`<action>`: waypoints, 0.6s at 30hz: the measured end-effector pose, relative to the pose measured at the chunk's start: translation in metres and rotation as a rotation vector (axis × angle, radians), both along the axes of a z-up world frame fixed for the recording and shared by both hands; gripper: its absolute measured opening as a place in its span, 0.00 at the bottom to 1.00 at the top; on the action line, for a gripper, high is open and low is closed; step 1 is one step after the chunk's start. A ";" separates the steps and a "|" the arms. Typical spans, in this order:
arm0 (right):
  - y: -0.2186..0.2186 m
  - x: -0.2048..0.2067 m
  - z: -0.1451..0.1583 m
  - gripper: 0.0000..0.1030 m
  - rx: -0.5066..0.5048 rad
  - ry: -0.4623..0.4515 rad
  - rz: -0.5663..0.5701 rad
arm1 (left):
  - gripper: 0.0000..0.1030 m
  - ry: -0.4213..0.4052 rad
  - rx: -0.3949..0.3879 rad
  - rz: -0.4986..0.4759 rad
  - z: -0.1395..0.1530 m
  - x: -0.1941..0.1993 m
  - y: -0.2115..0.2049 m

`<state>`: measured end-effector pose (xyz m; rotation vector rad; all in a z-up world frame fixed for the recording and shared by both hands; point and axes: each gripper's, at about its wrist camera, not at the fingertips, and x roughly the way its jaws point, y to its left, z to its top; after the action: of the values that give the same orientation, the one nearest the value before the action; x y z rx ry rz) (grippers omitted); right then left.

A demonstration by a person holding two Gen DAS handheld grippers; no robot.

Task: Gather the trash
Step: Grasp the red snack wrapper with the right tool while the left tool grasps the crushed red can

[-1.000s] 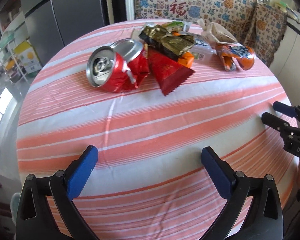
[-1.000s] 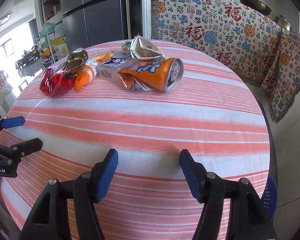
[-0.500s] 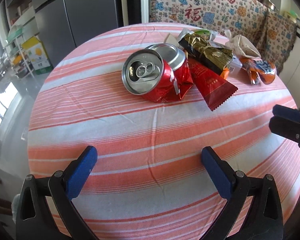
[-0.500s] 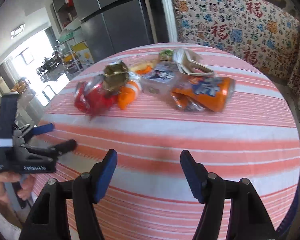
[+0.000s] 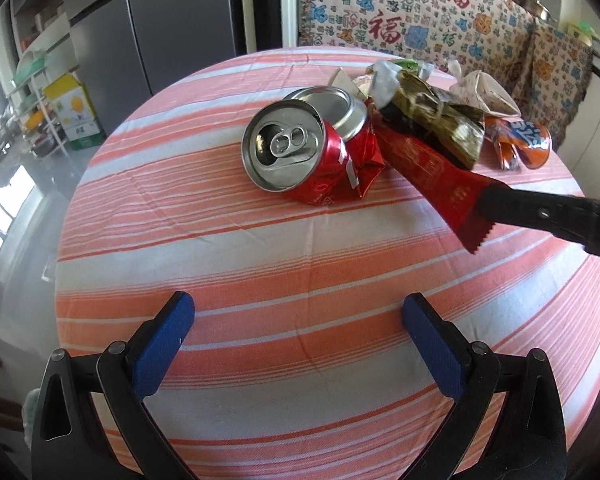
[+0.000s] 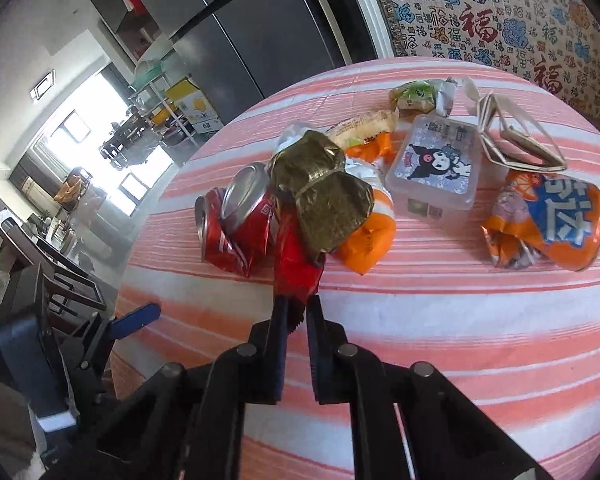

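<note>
Red wrapper (image 6: 294,276) in right gripper (image 6: 296,312)

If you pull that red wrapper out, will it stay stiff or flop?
Probably flop: the red wrapper looks thin and crinkly. Its far end lies under the gold wrapper, so pulling may drag that along. It's likely light; the right gripper pinches only its end.

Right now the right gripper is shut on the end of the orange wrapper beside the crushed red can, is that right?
Not quite. The right gripper is shut on the serrated end of the red wrapper, not the orange one. The right wrist view shows it, beside the crushed red can.
</note>
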<state>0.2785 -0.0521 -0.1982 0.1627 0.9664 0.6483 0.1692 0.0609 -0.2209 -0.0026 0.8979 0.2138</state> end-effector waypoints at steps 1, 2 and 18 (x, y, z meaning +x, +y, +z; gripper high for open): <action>-0.007 -0.007 0.003 0.02 -0.005 -0.009 0.007 | 1.00 0.000 0.000 0.000 0.000 0.000 0.000; -0.016 -0.015 0.005 0.02 -0.015 -0.015 0.012 | 1.00 0.000 0.000 0.001 0.000 0.000 0.000; -0.050 -0.050 0.006 0.54 -0.111 -0.135 0.040 | 1.00 -0.005 -0.001 0.015 0.000 -0.004 0.002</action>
<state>0.2280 -0.1018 -0.1921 0.0007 0.8744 0.6329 0.1657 0.0630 -0.2208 -0.0106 0.8928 0.2272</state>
